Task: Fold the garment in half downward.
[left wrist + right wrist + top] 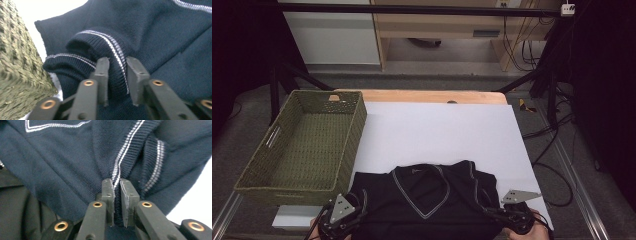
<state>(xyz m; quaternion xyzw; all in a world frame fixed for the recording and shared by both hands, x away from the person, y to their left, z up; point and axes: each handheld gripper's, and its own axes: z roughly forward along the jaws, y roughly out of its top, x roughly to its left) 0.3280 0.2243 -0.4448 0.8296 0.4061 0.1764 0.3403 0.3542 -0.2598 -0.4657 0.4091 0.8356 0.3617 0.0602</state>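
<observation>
Both tongs are on the dark navy knit vest [432, 192], which lies at the near edge of the table on the white sheet [437, 130], V-neck pointing toward me.

Left tongs [354, 212]: at the vest's left armhole. In the left gripper view the ribbed, white-striped armhole trim [113, 53] sits bunched between my jaws, but a gap shows on either side of the fold. The jaws stand narrow and partly apart, and the pads do not look to be pressing.

Right tongs [492, 212]: at the opposite armhole. In the right gripper view the jaws stand nearly together, pinching a thin ridge of the striped trim [117, 178]; fabric fills the slit between them. I read this as a grip that holds.

Key relation: the vest lies directly ahead of both tongs, its shoulder line running left to right between them, one hand at each end. The woven green basket [302, 145] stands to the left, just beside the vest's left shoulder, so my left hand is the nearer one to it.

Vest appearance: soft rib knit, limp, creased at both armholes, with pale double stripes along neck and armhole edges. It should sag in the middle if lifted.
</observation>
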